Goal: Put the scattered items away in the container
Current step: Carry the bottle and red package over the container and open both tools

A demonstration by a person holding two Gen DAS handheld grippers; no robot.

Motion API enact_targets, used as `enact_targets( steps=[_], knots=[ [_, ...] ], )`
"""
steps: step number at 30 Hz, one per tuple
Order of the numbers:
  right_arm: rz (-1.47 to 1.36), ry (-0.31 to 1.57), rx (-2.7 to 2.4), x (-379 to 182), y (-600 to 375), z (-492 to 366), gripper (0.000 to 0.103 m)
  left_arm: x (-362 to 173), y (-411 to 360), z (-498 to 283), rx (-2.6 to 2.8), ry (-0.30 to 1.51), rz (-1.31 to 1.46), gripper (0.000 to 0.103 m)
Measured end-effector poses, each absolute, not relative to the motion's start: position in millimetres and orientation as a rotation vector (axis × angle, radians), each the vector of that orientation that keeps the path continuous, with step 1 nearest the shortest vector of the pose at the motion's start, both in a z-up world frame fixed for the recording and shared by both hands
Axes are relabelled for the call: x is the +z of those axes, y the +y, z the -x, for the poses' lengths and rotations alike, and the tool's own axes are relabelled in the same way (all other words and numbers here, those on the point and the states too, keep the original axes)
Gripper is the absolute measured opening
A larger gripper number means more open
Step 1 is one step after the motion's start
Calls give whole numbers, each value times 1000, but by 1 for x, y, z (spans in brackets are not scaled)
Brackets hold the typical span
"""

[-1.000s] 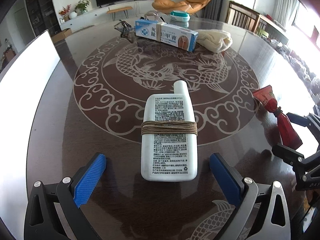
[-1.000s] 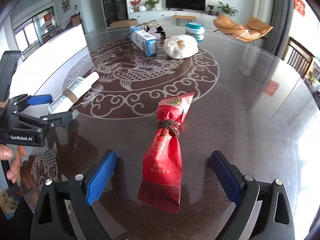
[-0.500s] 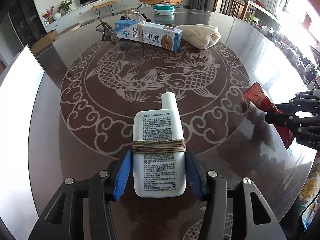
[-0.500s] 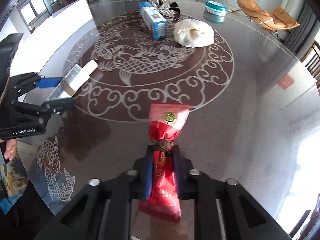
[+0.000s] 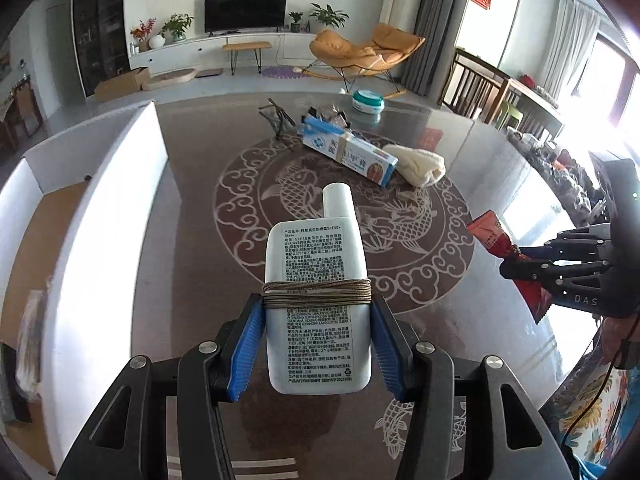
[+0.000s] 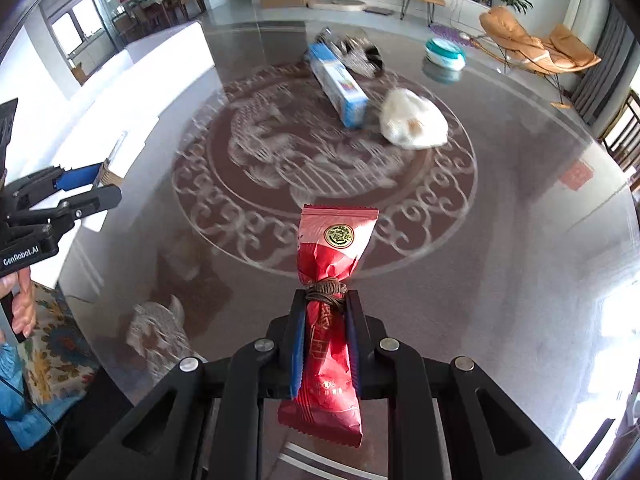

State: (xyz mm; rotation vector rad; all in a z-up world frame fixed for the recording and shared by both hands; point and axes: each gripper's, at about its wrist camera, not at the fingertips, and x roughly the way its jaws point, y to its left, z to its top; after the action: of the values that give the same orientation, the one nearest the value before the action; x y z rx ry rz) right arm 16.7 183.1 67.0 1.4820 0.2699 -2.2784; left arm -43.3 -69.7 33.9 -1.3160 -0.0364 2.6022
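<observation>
1. Left gripper (image 5: 318, 344): blue pads pinching the white bottle (image 5: 318, 304) by its flanks just below the cord wrap; bottle is off the table, centre-bottom of the left wrist view, cap pointing away
2. Right gripper (image 6: 325, 344): jaws pressed tight on the red snack packet (image 6: 328, 320) just under its cord tie; packet hangs centre-bottom of the right wrist view, clear of the table
3. Both jaws have just been closing, each with its item between the pads; both grips look settled now
4. Container (image 5: 100, 216): white-walled box with a brown floor, left edge of the left wrist view. Step in hand, as I read it: carry both items over and drop them in
5. Doing it well: lift each item above the white wall before crossing, bottle goes first since it's nearer, release low over the brown floor. Packet is soft foil, could slip or swing, so move it smoothly. Keep the two grippers from crossing
6. Still on the table (image 5: 192, 240), upper centre: blue-and-white carton (image 5: 348, 152), cream cloth bundle (image 5: 420, 164), teal-lidded tub (image 5: 368, 100), some dark clutter behind the carton
7. Readable text: "SPF50" in the bottle's Chinese print; "GenRobot.AI" on the left gripper body in the right wrist view; "DAS" partly visible on the right gripper body in the left wrist view. Packet's gold seal and the carton print are too small to read
</observation>
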Motion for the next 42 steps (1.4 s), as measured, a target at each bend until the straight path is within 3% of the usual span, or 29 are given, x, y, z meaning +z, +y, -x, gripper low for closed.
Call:
enact_targets(
  steps=[7, 13, 20, 27, 29, 31, 33, 38, 42],
  knots=[
    [-1224, 226, -2196, 141, 70, -18, 19, 88, -183, 22, 2784, -97, 1266, 52],
    [-1057, 138, -2005, 175, -66, -33, 19, 73, -304, 1, 2938, -166, 1465, 52],
    [-1086, 191, -1827, 131, -195, -58, 19, 25, -380, -25, 2957, -316, 1661, 52],
    [-1147, 291, -1736, 76, -254, -83, 23, 3, -389, -29, 2945, -301, 1755, 53],
    [-1165, 279, -1724, 67, -260, -82, 34, -3, -388, -30, 2971, -274, 1782, 54],
    [-1180, 249, -1723, 64, -260, -81, 69, -3, -390, -32, 2991, -294, 1768, 61],
    [-1170, 243, -1733, 67, -251, -79, 71, -1, -390, -34, 3013, -323, 1742, 67],
    [-1042, 192, -1847, 92, -202, -76, 72, 21, -367, -38, 3076, -279, 1617, 67],
    [-935, 204, -2038, 96, -135, -69, 84, 47, -323, -35, 3080, -194, 1468, 68]
  ],
)
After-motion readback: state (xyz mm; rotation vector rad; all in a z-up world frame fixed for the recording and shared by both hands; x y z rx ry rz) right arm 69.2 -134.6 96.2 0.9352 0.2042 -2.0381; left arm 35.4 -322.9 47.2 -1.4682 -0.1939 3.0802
